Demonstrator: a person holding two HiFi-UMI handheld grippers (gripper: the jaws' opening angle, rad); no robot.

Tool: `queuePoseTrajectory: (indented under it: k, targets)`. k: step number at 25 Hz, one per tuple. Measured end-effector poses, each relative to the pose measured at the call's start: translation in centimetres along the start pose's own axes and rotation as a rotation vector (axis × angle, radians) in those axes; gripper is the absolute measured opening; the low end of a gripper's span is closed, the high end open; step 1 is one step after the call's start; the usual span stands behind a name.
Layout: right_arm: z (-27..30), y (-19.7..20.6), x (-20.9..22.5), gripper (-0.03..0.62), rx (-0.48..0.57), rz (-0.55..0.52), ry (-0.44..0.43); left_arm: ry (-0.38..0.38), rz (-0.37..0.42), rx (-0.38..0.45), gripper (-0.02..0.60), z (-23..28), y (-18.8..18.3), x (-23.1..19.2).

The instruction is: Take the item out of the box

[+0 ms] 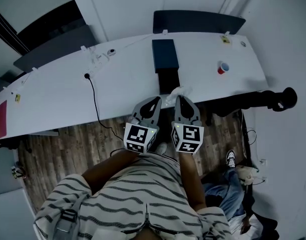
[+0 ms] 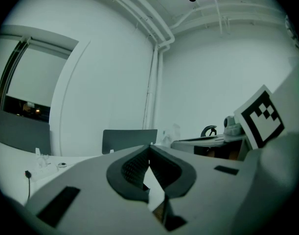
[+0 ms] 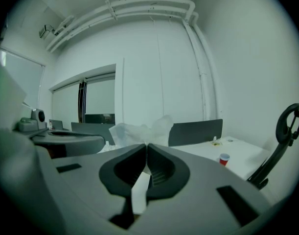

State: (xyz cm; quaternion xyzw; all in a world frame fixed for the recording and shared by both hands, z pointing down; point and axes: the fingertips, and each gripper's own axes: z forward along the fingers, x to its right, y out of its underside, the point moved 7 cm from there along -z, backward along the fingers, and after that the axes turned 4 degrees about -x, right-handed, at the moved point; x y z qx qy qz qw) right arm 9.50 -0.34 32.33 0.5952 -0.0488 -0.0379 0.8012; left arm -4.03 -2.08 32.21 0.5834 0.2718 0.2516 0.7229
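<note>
A dark blue box [image 1: 165, 55] lies on the white table [image 1: 67, 94], with a black part [image 1: 169, 80] at its near end. My right gripper [image 1: 181, 99] hangs just off the table's near edge, shut on a crumpled white wrapping [image 1: 176, 93] held up clear of the box. In the right gripper view the wrapping [image 3: 139, 131] bunches out past the closed tips of the right gripper [image 3: 147, 145]. My left gripper [image 1: 155, 101] is beside it on the left, with its tips together and nothing between them. In its own view the left gripper [image 2: 149, 147] points level across the table.
A red cup [image 1: 223, 67] stands on the table's right part, also seen as the red cup [image 3: 224, 158]. A black cable [image 1: 95, 104] runs off the near edge at the left. Dark chairs [image 1: 198, 21] line the far side. A black stand [image 1: 280, 99] juts out at the right.
</note>
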Motion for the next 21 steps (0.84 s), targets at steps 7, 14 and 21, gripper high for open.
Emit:
queuePoseTrajectory:
  k: [7,14,21]
  targets:
    - [-0.66,-0.12,-0.19,0.025,0.037,0.014,0.004,-0.003,0.011,0.013,0.023,-0.21,-0.16,0.11]
    - [-0.79,0.21,0.00,0.025,0.051,0.029,-0.001,-0.011,0.007,0.015,0.025,-0.15,-0.09,-0.17]
    - [-0.48,0.34,0.17,0.025,0.062,0.043,-0.013,-0.008,0.005,0.011,0.025,0.31,0.06,-0.42]
